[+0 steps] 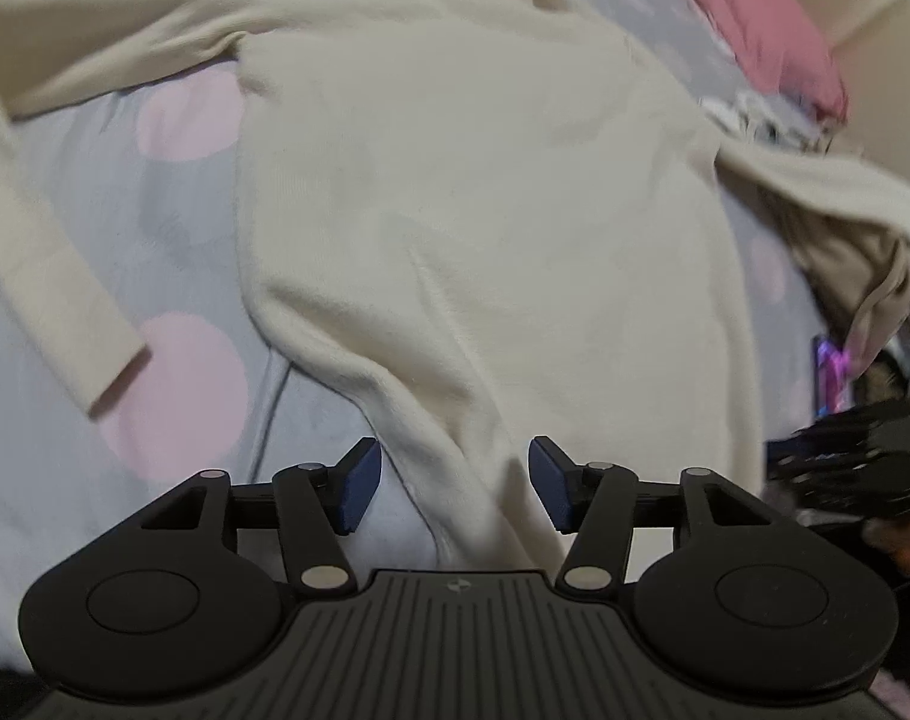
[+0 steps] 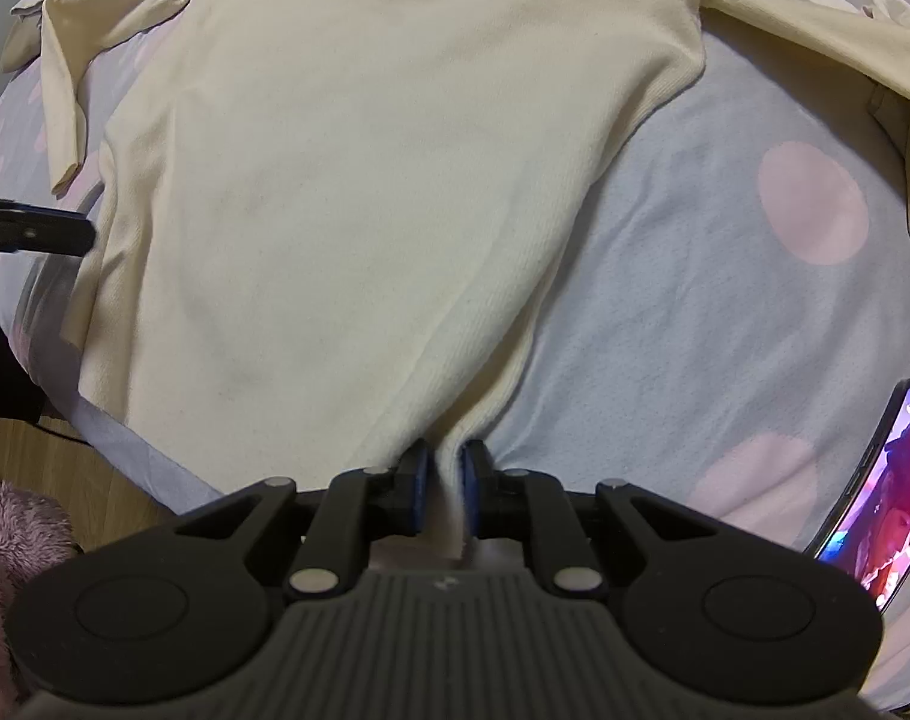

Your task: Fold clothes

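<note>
A cream long-sleeved sweater [image 2: 347, 180] is lying spread across a grey bedsheet [image 2: 683, 300] with pink dots. The right gripper [image 2: 443, 483] is pinching the sweater's hem corner, its blue pads nearly together with a fold of knit pressed between them. The left gripper [image 1: 452, 483] is standing about half open over the opposite hem; fabric is lying between its jaws, but the pads are not pressing on it. A lit phone [image 2: 881, 510] is resting on the sheet to the right.
</note>
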A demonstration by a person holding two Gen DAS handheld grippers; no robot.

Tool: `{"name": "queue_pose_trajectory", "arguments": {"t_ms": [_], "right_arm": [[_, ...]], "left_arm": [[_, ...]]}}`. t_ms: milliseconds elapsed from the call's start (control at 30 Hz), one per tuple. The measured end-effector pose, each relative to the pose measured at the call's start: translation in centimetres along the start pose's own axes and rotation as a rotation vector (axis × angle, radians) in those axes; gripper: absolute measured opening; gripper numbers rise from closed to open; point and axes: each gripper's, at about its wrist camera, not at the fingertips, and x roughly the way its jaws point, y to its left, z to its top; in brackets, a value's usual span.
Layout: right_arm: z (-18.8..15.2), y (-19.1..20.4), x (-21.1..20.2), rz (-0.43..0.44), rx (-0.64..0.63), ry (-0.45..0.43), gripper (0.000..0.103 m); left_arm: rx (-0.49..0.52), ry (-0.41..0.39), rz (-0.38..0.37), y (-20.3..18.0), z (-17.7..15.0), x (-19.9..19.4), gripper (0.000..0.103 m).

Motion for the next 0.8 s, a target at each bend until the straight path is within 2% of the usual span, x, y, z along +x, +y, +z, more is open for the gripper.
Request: {"name": "queue_pose_trajectory", "arguments": {"t_ms": [67, 200, 400, 567, 667, 800], "right_arm": [[0.1, 0.2, 0.1, -0.001, 0.001, -0.001, 0.016], [0.1, 0.0, 0.0, -0.003, -0.003, -0.001, 0.016], [0.1, 0.2, 0.0, -0.005, -0.004, -0.001, 0.016], [0.3, 0.2, 0.2, -0.004, -0.004, 0.005, 0.017], [0.4, 0.1, 0.2, -0.002, -0.003, 0.008, 0.017], [0.4, -0.5, 0.2, 0.016, 0.027, 0.009, 0.017]], "left_arm": [[-0.028, -0.005, 0.016, 0.5, -0.4, -0.6, 0.052], [-0.080, 0.048, 0.047, 1.6, -1.2, 0.2, 0.041], [-0.063, 0.066, 0.092, 1.9, -1.6, 0.4, 0.040], [-0.041, 0.062, 0.042, 1.0, -1.1, 1.6, 0.039], [-0.006, 0.061, 0.069, 0.1, -0.9, 2.6, 0.039], [-0.026, 0.062, 0.061, 0.2, -0.8, 2.7, 0.039]]}}
